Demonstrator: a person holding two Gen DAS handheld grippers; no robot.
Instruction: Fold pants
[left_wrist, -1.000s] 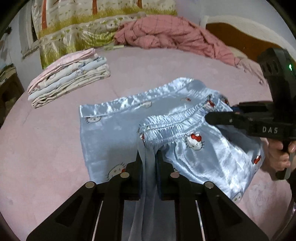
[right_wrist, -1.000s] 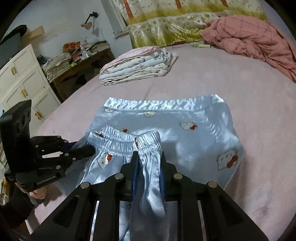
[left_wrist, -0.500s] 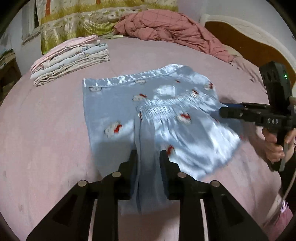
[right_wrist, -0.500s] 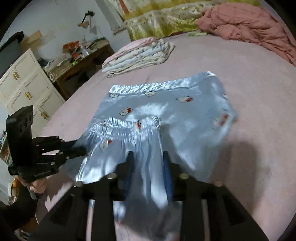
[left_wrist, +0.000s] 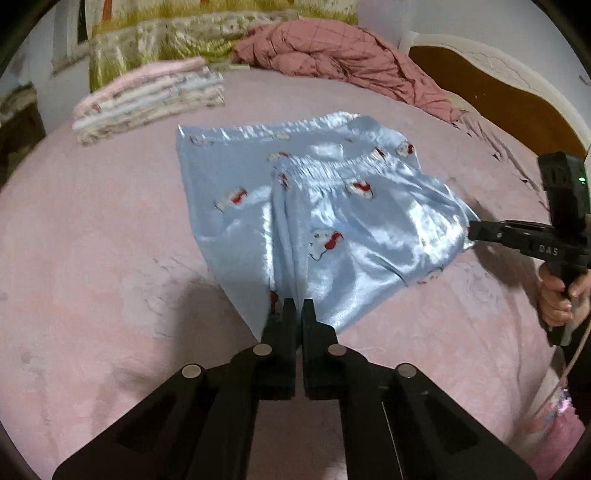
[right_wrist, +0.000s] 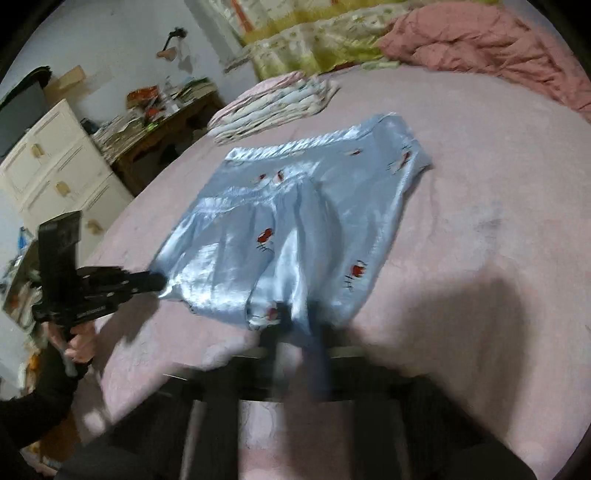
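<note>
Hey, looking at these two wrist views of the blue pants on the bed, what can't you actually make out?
- Right wrist view: the right hand-held gripper is smeared by motion blur, so its grip on the pants is unreadable.
- Left wrist view: the lower layers of the pants are hidden by the folded top layer.
- Both views: the person is cut off by the frame edge.
- Right wrist view: the desk clutter is too small and blurred.

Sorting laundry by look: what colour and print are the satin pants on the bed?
Shiny light-blue satin pants with white cartoon cats wearing red bows; clearest in the left wrist view.
</note>
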